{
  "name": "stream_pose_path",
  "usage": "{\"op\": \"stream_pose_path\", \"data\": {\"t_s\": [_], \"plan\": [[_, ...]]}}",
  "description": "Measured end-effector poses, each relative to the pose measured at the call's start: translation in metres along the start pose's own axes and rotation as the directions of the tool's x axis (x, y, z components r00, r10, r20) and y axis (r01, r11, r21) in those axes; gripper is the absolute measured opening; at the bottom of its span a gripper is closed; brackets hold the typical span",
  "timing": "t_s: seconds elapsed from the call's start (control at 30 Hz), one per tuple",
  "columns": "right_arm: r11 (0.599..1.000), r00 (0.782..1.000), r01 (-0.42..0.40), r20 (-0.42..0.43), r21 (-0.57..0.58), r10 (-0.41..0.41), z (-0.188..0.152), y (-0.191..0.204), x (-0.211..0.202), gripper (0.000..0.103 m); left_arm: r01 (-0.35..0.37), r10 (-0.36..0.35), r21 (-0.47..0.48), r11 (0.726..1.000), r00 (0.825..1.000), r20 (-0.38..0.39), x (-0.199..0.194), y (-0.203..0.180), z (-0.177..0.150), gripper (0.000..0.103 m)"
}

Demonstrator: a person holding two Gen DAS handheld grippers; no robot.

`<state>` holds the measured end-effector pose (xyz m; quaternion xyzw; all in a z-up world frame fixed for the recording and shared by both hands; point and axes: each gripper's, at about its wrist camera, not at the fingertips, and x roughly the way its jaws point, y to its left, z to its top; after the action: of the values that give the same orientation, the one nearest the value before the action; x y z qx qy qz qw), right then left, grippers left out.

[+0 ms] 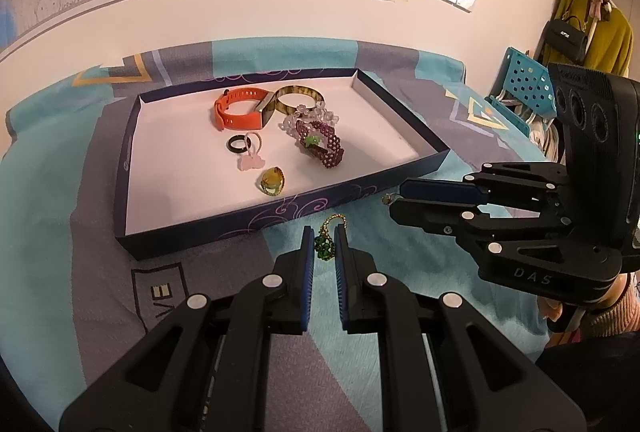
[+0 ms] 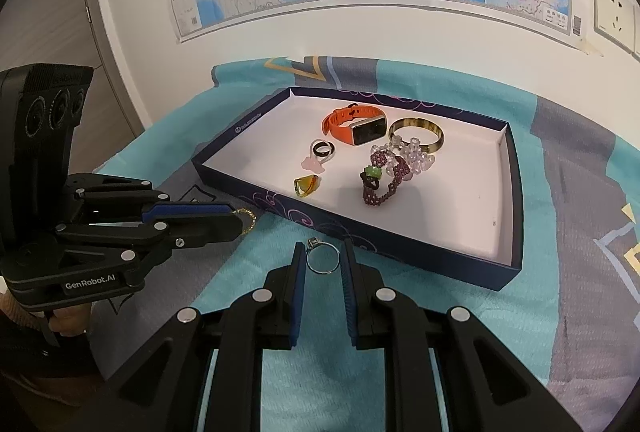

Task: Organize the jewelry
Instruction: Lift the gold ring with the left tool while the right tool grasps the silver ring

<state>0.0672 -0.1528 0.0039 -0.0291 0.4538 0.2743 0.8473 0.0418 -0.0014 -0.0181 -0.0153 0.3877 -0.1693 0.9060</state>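
My left gripper is shut on a green bead charm with a gold chain, just in front of the tray's near wall. My right gripper is shut on a thin silver ring with a small stone, also near the tray's front wall. Each gripper shows in the other view: the right gripper at the right, the left gripper at the left with the gold chain hanging from its tips. The dark blue tray has a white floor.
In the tray lie an orange watch, an amber bangle, a black ring, a pink charm ring, a yellow gem ring, and maroon and clear bead bracelets. A patterned cloth covers the table. A blue basket stands at right.
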Motion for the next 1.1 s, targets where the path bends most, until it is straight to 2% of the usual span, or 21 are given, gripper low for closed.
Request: {"op": "stream_pose_path", "data": {"t_s": [1.1], "plan": [[1.0, 0.999, 0.011, 0.04, -0.011, -0.011, 0.017, -0.002, -0.001, 0.016, -0.016, 0.016, 0.002, 1.0, 0.999, 0.045, -0.007, 0.004, 0.015, 0.011]]}}
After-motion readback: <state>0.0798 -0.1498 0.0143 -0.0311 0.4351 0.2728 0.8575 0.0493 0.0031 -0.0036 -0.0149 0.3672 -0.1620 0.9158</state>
